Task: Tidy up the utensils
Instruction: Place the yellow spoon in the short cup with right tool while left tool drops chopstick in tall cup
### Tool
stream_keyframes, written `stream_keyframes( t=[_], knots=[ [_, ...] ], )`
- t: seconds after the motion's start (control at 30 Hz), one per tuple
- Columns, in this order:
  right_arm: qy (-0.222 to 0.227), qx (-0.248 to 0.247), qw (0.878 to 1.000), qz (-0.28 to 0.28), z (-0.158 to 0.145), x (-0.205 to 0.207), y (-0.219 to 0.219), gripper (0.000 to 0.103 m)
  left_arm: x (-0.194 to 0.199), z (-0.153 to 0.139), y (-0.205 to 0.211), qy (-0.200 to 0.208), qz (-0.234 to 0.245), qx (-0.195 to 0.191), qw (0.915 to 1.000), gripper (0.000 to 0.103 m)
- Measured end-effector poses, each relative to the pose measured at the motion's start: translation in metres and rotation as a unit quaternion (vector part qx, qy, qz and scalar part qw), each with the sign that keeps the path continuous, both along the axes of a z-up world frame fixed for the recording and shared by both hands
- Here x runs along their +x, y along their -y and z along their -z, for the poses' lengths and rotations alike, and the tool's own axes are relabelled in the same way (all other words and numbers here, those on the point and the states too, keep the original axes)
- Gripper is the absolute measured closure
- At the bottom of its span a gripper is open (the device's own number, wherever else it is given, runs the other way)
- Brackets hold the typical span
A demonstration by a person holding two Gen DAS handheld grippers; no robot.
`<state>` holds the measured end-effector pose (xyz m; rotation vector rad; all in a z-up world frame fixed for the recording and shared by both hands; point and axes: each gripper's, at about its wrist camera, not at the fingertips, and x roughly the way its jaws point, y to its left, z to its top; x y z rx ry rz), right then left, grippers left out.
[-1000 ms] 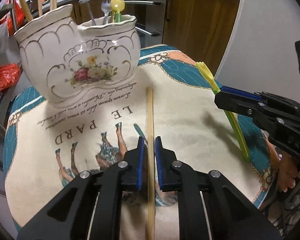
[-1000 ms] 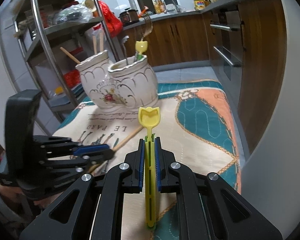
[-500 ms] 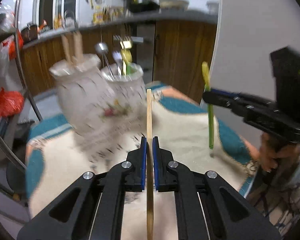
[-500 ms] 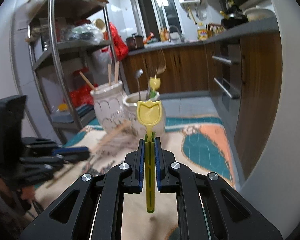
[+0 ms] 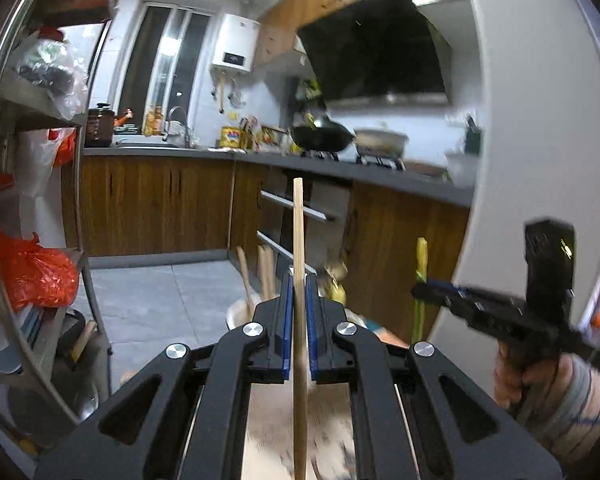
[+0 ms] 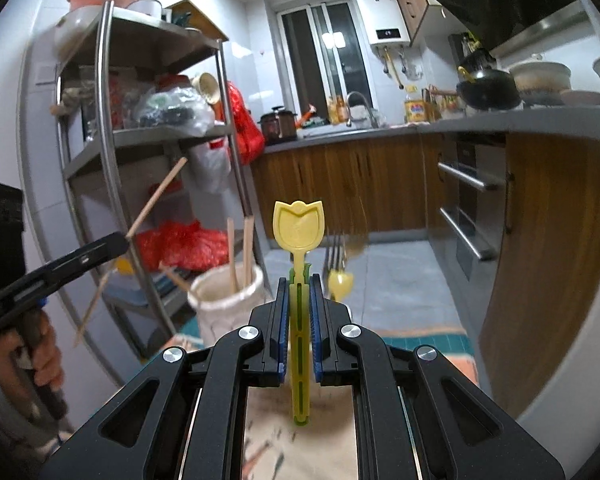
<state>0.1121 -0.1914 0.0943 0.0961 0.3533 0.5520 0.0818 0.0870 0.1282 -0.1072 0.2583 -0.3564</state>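
Pale wooden chopstick (image 5: pixel 298 240) pinched upright in left gripper (image 5: pixel 298 312); yellow tulip-topped utensil (image 6: pixel 299 232) clamped in right gripper (image 6: pixel 299 312).

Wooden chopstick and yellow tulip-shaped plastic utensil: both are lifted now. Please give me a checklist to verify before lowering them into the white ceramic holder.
1. Left gripper is shut on the wooden chopstick: ok.
2. Right gripper is shut on the yellow tulip-shaped plastic utensil: ok.
3. Both utensils lifted off the printed table mat: ok.
4. White ceramic holder in sight ahead: ok in the right wrist view; mostly hidden behind the fingers in the left one.
5. Room among the chopsticks already standing in the holder: cannot tell, the opening is blurred.
6. Grippers apart from each other: ok.
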Motion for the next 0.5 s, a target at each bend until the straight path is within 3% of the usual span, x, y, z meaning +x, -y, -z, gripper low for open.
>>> stream_keyframes(
  t=[0.3, 0.5],
  knots=[
    [0.016, 0.024, 1.000, 0.002, -0.015, 0.046, -0.012, 0.092, 0.083, 0.006, 0.004, 0.033, -0.017, -0.055, 0.9978, 0.097],
    [0.015, 0.023, 1.000, 0.006, -0.004, 0.071, -0.025, 0.092, 0.110, 0.025, 0.012, 0.056, -0.055, -0.067, 0.9946, 0.097]
  ],
)
